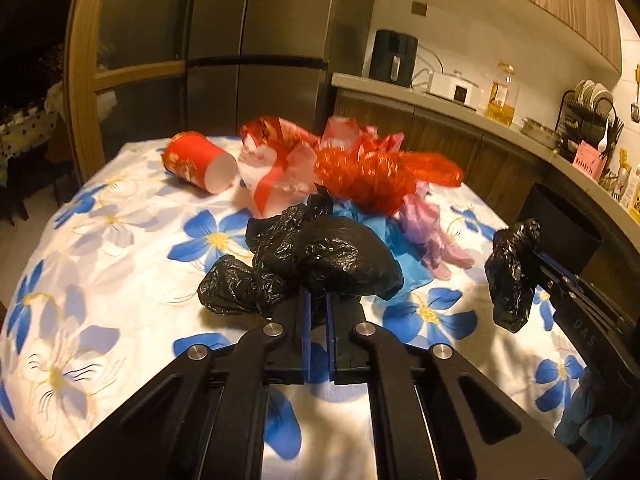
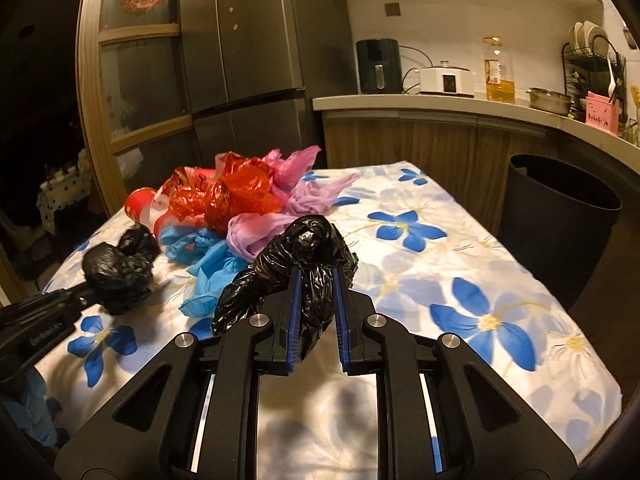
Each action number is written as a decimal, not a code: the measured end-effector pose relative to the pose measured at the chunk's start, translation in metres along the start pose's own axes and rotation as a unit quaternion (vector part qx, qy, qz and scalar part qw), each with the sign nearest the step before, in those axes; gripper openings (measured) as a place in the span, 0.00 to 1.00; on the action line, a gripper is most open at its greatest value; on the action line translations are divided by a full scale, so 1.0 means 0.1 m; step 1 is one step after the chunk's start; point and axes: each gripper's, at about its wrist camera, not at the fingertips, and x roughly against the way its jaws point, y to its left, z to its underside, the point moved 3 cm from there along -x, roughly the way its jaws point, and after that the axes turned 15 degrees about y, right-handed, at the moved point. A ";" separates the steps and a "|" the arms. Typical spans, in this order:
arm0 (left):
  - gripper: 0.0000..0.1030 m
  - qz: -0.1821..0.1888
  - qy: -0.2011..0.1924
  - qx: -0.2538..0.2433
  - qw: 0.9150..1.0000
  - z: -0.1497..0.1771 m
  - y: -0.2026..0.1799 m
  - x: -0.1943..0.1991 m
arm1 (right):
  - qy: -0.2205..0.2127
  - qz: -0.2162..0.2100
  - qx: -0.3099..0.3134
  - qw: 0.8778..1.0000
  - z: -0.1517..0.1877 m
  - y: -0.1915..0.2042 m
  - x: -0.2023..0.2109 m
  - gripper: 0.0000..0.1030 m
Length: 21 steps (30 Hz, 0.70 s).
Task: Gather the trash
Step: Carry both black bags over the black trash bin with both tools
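Two crumpled black plastic bags are the things in hand. The left gripper (image 1: pixel 318 316) has its jaws pinched nearly together on the near edge of one black bag (image 1: pixel 320 260), whose bulk bulges just ahead of the fingertips, over the flowered tablecloth (image 1: pixel 120 280). The right gripper (image 2: pixel 316 300) is clamped on the other black bag (image 2: pixel 308 248), which fills the gap between its blue pads and rises above them, with a twisted tail hanging down to the left.

Just behind the held bags lies the rest of the pile: a blue plastic bag (image 2: pixel 208 256) right beside them, a pale purple bag (image 2: pixel 264 232) behind that, then a heap of shiny red wrapping (image 2: pixel 228 196) and pink plastic (image 2: pixel 292 164). A red paper cup (image 1: pixel 198 162) lies on its side at the far left of the pile, open mouth toward the camera.

Nothing lies between the two grippers, which stand side by side, well apart. A dark bin (image 2: pixel 560 216) stands on the floor past the table's right edge. Behind are a tall grey fridge (image 2: pixel 248 60) and a counter (image 2: pixel 440 104) with a bottle of oil (image 2: pixel 498 72) and a dish rack (image 2: pixel 592 56).
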 end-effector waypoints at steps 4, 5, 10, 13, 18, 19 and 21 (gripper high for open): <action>0.05 -0.001 -0.022 0.003 1.000 -0.08 -0.06 0.15 | -0.012 0.003 -0.004 1.000 -0.01 -0.08 0.15 0.15; 0.05 -0.004 -0.026 0.000 1.000 -0.11 -0.10 0.18 | -0.015 0.005 -0.005 1.000 -0.02 -0.10 0.18 0.15; 0.05 -0.001 -0.041 -0.015 0.999 -0.24 -0.33 0.25 | -0.028 0.012 -0.013 0.999 -0.06 -0.22 0.33 0.15; 0.05 0.007 -0.051 -0.029 0.998 -0.32 -0.51 0.27 | -0.033 0.019 -0.019 0.999 -0.09 -0.32 0.40 0.15; 0.05 0.025 -0.063 -0.056 0.996 -0.45 -0.87 0.24 | -0.043 0.036 -0.036 0.998 -0.15 -0.54 0.50 0.15; 0.05 0.030 -0.065 -0.062 0.996 -0.48 -0.95 0.22 | -0.045 0.040 -0.039 0.997 -0.17 -0.58 0.52 0.15; 0.05 0.040 -0.065 -0.072 0.994 -0.54 -1.11 0.18 | -0.051 0.049 -0.047 0.996 -0.20 -0.70 0.55 0.15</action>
